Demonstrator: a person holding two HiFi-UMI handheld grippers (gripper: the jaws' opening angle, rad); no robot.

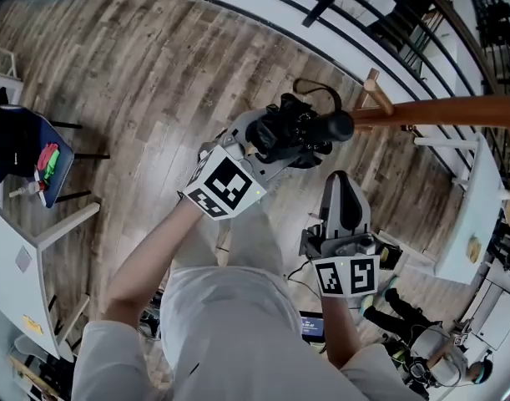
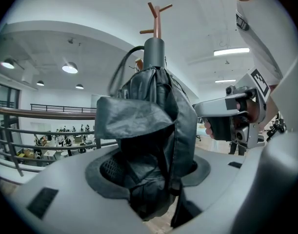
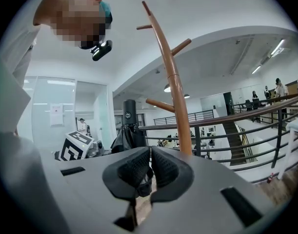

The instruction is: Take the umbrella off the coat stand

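Nearest: right gripper (image 3: 149, 172), jaws together, pads meeting, nothing between them. It sits on the person's side of the coat stand (image 3: 180, 111), short of the pole and not touching it.

Left gripper (image 2: 149, 174): jaws clamped on the bunched black fabric of the folded umbrella (image 2: 149, 111). The umbrella stands upright in the grip, cylindrical handle end on top, wrist strap (image 2: 120, 74) looping out to one side.

In the right gripper view the umbrella is just beside the stand's pole, level with its lowest peg (image 3: 158, 104), whose tip points at the handle. I cannot tell whether peg and umbrella touch. In the head view the handle end lines up against the pole.

Beyond the stand: dark metal railing (image 3: 246, 118), running behind the pole.

Below the stand: wood-plank floor (image 1: 154, 73).
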